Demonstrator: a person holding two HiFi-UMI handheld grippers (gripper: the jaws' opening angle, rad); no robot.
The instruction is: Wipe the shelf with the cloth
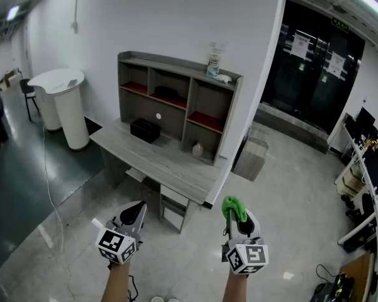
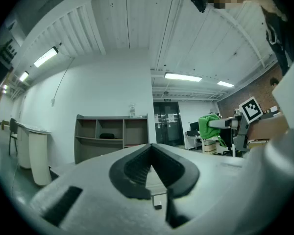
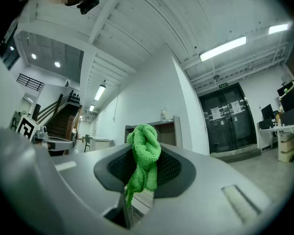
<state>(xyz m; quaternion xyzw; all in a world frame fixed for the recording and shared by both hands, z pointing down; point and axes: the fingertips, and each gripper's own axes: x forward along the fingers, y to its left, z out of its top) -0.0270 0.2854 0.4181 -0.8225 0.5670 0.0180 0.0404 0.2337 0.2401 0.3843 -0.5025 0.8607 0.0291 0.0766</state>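
A grey open shelf unit (image 1: 176,99) stands on a grey desk (image 1: 157,159) against the white wall, well ahead of both grippers. My right gripper (image 1: 234,211) is shut on a green cloth (image 1: 232,207), which bunches up between its jaws (image 3: 144,155). My left gripper (image 1: 136,214) is held low at the left, shut with nothing in it (image 2: 151,169). From the left gripper view the shelf unit (image 2: 110,136) appears far off, with the cloth (image 2: 209,127) and right gripper off to the right.
A spray bottle (image 1: 214,60) stands on top of the shelf unit. A black box (image 1: 145,129) sits on the desk. A white round bin (image 1: 63,106) stands left of the desk. Dark glass doors (image 1: 315,61) and office desks (image 1: 365,168) lie to the right.
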